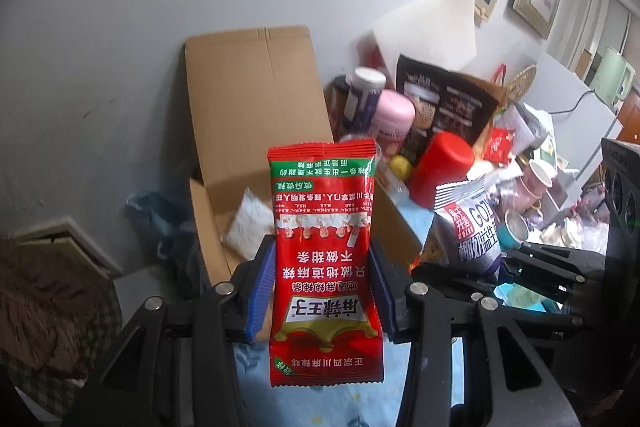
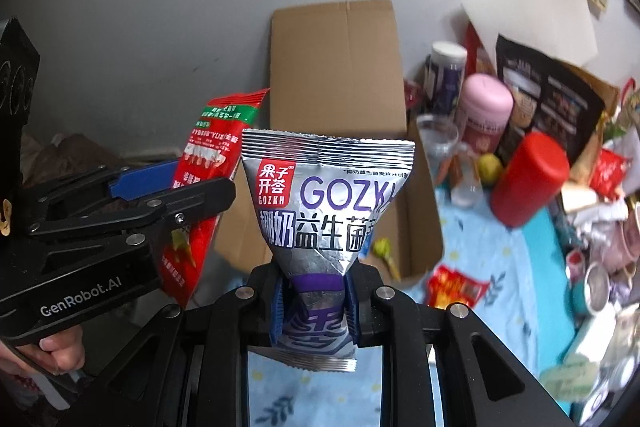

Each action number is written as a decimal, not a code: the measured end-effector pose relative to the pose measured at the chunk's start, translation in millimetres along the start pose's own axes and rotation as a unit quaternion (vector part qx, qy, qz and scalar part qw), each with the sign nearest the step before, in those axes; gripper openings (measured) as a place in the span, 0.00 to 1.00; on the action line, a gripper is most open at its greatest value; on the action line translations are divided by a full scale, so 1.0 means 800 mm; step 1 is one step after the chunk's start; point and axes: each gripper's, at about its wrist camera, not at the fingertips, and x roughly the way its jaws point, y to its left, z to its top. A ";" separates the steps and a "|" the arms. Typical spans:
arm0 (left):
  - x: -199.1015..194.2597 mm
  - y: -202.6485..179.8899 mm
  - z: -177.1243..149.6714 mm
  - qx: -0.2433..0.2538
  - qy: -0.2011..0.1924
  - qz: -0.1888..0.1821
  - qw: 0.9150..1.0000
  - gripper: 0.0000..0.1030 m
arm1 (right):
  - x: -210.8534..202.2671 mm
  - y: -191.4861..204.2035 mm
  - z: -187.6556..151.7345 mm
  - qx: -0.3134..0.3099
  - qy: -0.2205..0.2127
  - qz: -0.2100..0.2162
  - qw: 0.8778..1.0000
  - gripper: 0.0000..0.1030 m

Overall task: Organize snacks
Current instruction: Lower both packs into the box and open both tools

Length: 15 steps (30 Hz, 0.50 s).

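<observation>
My left gripper (image 1: 322, 291) is shut on a red spicy-strip snack packet (image 1: 324, 235) and holds it upright in front of an open cardboard box (image 1: 256, 107). A white packet (image 1: 250, 227) lies inside the box. My right gripper (image 2: 316, 303) is shut on a silver GOZKH snack packet (image 2: 324, 203), pinched at its lower part, also held upright before the box (image 2: 336, 75). The red packet (image 2: 200, 179) and left gripper (image 2: 132, 195) show at left in the right wrist view. The silver packet (image 1: 468, 227) shows at right in the left wrist view.
A red cylinder (image 2: 528, 183), a pink jar (image 2: 486, 111), a dark bag (image 2: 548, 95) and cups crowd the right side of the blue-cloth table (image 2: 492, 259). A small red packet (image 2: 456, 287) lies on the cloth beside the box. A grey wall stands behind.
</observation>
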 end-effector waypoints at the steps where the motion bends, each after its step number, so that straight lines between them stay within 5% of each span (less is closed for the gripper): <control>1: 0.003 0.003 0.008 0.002 -0.005 0.001 1.000 0.42 | 0.002 -0.001 0.006 0.000 -0.002 0.001 1.000 0.23; 15: 0.089 0.046 0.073 0.010 0.003 -0.006 1.000 0.42 | 0.066 -0.039 0.081 0.017 -0.019 -0.025 0.999 0.23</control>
